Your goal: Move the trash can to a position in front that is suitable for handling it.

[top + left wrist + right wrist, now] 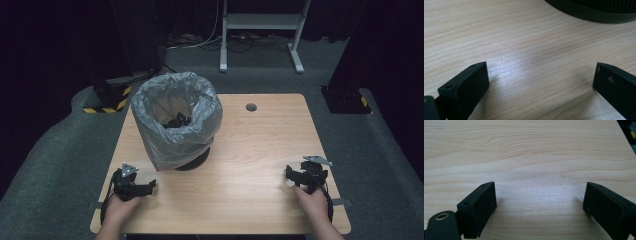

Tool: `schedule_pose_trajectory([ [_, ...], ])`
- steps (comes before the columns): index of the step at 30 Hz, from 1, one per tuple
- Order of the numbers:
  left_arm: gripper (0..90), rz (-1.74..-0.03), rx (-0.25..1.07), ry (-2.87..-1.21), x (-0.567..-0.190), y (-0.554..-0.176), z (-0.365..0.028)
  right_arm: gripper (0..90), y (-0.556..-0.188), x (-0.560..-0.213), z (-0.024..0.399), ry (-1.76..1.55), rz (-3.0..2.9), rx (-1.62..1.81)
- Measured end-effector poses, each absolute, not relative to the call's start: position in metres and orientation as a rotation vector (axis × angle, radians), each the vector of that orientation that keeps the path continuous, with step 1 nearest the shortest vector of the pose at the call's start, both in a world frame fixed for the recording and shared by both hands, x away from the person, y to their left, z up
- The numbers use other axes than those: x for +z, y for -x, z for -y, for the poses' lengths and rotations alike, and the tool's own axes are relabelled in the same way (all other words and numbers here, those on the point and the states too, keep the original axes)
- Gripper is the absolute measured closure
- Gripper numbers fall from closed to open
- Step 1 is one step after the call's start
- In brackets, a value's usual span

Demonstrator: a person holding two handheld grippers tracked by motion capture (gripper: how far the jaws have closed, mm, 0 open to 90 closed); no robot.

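a wood table [250, 150] stands on a grey carpet [45, 165] in a dark room. a bin [176, 122] with a grey bag [200, 107] pulled over its rim sits on the table, up at about 11 o'clock from the table's middle. something dark lies inside it, too dim to tell what.

the left gripper [146, 186] rests on the table at about 8 o'clock, just below the bin and apart from it. a hand [120, 207] holds it. its jaws stand wide, with bare wood between them. in the left gripper view the bin's dark base [596, 12] shows at 1 o'clock.

the right gripper [295, 175] rests at about 4 o'clock, far from the bin, held by the other hand [312, 200]. its jaws are wide too, with bare wood between them.

a small round hole [251, 107] sits in the table at 12 o'clock. a white frame [260, 22] stands on the floor behind the table.
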State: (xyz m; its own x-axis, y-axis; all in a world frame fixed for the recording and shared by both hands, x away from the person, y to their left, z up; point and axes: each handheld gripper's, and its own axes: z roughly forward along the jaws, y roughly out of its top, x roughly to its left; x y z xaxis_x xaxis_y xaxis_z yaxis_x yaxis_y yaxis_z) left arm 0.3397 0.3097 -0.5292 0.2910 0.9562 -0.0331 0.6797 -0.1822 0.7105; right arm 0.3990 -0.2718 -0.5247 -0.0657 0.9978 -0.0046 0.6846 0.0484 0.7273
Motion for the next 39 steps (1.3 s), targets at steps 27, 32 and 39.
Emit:
schedule_pose_trajectory([
  [27,9.9,-1.454,0.586,-1.738,-0.450,-0.373,-0.360,12.1,-0.417,-0.438,0.150,-1.314,-1.922,1.160],
  [32,10.4,-1.440,0.650,-1.698,-0.418,-0.401,-0.362,12.2,-0.448,-0.417,0.122,-1.251,-1.918,1.184],
  [39,10.3,-1.388,0.740,-1.676,-0.392,-0.435,-0.353,12.3,-0.473,-0.410,0.086,-1.208,-1.917,1.229],
])
